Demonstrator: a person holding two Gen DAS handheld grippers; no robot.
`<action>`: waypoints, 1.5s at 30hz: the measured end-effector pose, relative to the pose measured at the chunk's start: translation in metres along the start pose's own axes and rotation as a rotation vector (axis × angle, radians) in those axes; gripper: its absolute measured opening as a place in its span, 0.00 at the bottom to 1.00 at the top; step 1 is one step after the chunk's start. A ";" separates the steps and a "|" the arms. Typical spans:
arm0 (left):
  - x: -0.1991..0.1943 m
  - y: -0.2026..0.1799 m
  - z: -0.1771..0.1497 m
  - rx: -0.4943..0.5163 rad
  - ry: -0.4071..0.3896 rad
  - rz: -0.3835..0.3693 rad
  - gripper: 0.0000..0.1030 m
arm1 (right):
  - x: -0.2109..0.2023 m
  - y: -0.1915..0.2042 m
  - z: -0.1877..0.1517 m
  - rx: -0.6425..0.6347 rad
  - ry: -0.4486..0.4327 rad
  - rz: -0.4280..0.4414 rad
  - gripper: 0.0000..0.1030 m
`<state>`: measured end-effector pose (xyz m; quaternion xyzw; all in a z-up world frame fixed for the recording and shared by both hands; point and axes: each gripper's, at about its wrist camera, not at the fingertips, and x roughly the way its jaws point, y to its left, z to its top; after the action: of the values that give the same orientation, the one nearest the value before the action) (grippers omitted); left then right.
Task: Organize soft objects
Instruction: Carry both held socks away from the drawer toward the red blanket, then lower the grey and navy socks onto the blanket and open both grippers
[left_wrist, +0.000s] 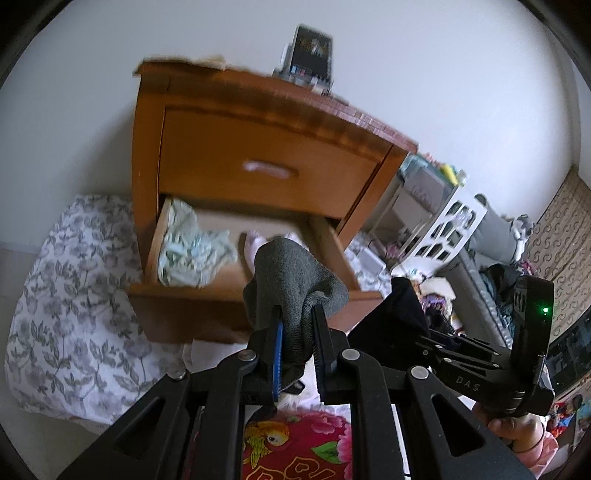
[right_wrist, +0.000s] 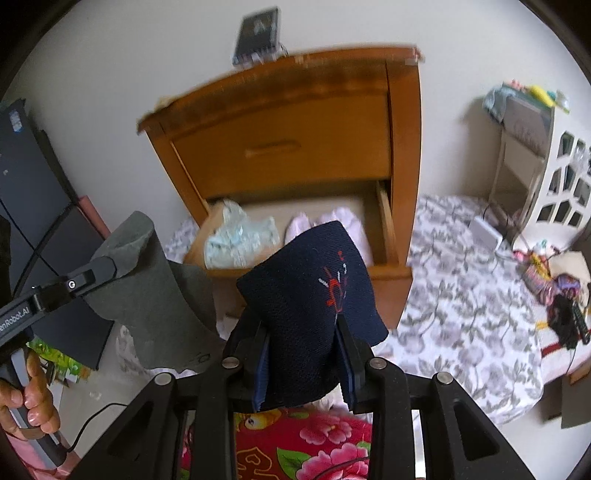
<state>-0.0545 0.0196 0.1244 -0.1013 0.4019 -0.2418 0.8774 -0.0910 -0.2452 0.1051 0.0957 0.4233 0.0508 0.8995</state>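
Note:
My left gripper (left_wrist: 297, 314) is shut on a grey sock (left_wrist: 295, 273) that stands up between its fingers, in front of the open lower drawer (left_wrist: 229, 291) of a wooden nightstand (left_wrist: 258, 140). My right gripper (right_wrist: 303, 325) is shut on a folded navy sock (right_wrist: 314, 291) with a red and white mark, held before the same drawer (right_wrist: 388, 273). In the right wrist view the left gripper (right_wrist: 107, 266) appears at the left with the grey sock (right_wrist: 155, 295). Inside the drawer lie a pale green crumpled cloth (left_wrist: 188, 251) and pink socks (right_wrist: 343, 218).
A floral sheet (right_wrist: 461, 295) lies on the floor around the nightstand. A white cut-out shelf unit (right_wrist: 546, 166) stands to the right with clutter (right_wrist: 554, 288) before it. A dark box (right_wrist: 258, 33) sits on the nightstand top. A red flowered fabric (right_wrist: 314, 443) is below the grippers.

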 end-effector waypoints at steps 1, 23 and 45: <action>0.006 0.001 -0.002 -0.002 0.017 0.003 0.14 | 0.007 -0.001 -0.002 0.003 0.020 -0.003 0.33; 0.124 0.033 -0.046 -0.057 0.323 0.117 0.14 | 0.121 -0.018 -0.031 0.058 0.277 -0.035 0.33; 0.169 0.057 -0.063 -0.096 0.442 0.213 0.42 | 0.163 -0.015 -0.032 0.055 0.353 -0.078 0.44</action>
<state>0.0124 -0.0162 -0.0489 -0.0446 0.6033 -0.1448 0.7830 -0.0115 -0.2279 -0.0406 0.0935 0.5795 0.0201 0.8094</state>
